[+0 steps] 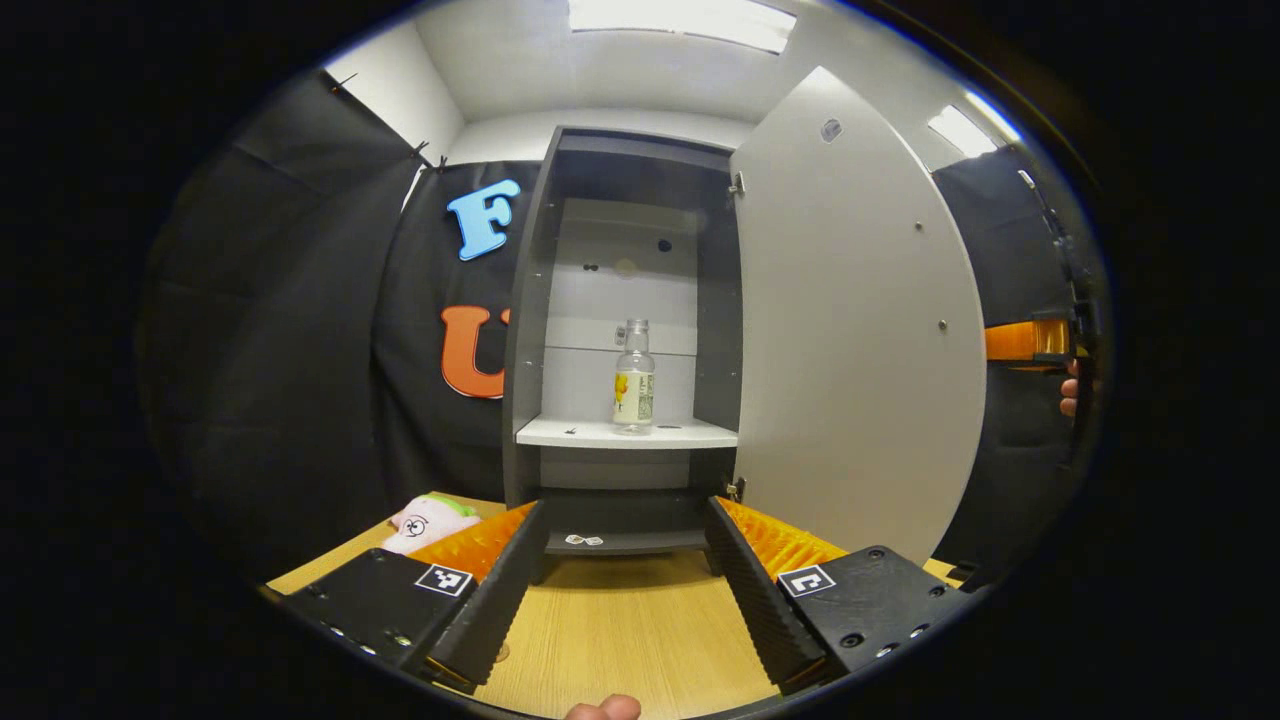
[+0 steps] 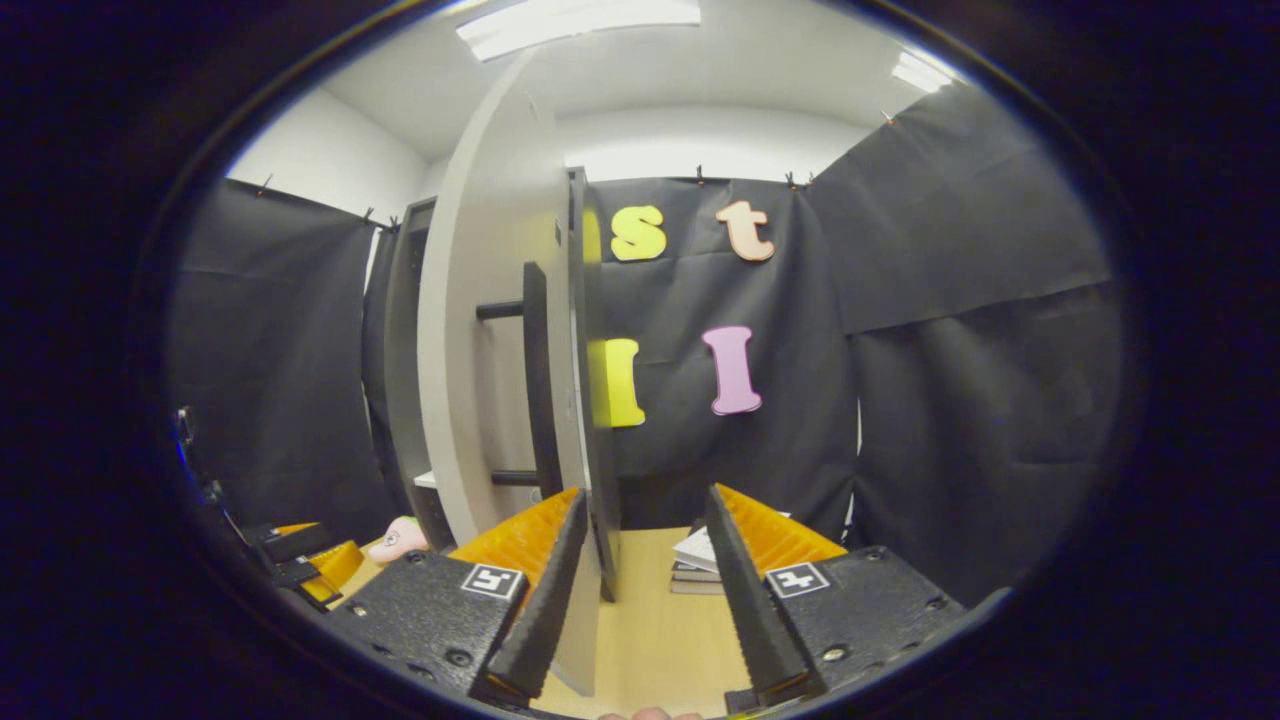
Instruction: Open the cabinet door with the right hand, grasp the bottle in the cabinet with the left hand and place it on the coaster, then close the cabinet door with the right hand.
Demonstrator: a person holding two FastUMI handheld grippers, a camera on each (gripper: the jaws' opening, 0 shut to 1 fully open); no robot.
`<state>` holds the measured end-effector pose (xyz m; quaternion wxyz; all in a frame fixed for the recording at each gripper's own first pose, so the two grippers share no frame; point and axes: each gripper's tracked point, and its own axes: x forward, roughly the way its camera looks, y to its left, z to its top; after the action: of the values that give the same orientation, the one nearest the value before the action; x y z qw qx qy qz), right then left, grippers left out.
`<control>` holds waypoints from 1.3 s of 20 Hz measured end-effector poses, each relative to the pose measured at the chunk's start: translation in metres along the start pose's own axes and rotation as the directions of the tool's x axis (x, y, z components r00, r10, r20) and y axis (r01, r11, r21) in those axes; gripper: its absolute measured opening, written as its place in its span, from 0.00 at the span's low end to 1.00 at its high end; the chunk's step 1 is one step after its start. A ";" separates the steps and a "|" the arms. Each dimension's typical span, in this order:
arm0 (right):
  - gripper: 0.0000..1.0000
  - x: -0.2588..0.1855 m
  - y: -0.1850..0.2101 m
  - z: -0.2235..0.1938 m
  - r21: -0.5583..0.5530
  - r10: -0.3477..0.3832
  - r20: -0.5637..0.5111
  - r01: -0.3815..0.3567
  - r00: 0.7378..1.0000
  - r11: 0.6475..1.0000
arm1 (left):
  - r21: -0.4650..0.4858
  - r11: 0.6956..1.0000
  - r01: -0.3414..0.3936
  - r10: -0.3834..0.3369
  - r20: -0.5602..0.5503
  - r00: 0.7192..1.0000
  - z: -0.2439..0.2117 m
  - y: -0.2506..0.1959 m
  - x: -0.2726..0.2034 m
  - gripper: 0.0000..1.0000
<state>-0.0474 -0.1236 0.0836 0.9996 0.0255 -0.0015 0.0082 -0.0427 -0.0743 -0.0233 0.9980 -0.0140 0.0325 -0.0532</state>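
A clear bottle (image 1: 633,378) with a pale label stands upright on the white shelf (image 1: 625,433) inside the grey cabinet (image 1: 527,330). The white cabinet door (image 1: 850,330) is swung wide open to the right. My left gripper (image 1: 625,590) is open above the wooden table, well short of the cabinet and lined up with the bottle. In the right gripper view the door (image 2: 490,330) is seen nearly edge-on, with its black bar handle (image 2: 535,380). My right gripper (image 2: 645,590) is open, and the door's lower edge sits just inside its left finger.
A pink plush toy (image 1: 430,520) lies on the wooden table (image 1: 620,640) left of the cabinet. A stack of books (image 2: 700,565) rests on the table right of the door. A hand (image 1: 1070,390) holds the right gripper past the door's free edge.
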 end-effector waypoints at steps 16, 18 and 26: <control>0.90 0.014 -0.012 0.003 -0.032 -0.027 0.010 0.027 1.000 0.999 | 0.036 0.991 0.132 -0.135 0.117 0.984 0.118 -0.016 0.233 0.95; 0.89 0.015 -0.011 0.001 -0.024 -0.027 0.007 0.027 1.000 0.999 | 0.047 0.990 0.131 -0.135 0.098 0.986 0.119 -0.013 0.265 0.95; 0.90 0.017 -0.015 0.009 -0.071 -0.064 0.016 0.065 0.998 0.995 | 0.121 0.990 0.070 -0.080 0.080 0.994 0.120 0.005 0.349 0.95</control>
<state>-0.0299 -0.1392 0.0921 0.9996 -0.0103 -0.0079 -0.0242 0.3120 -0.1034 0.0741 0.9948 0.0417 -0.0136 -0.0918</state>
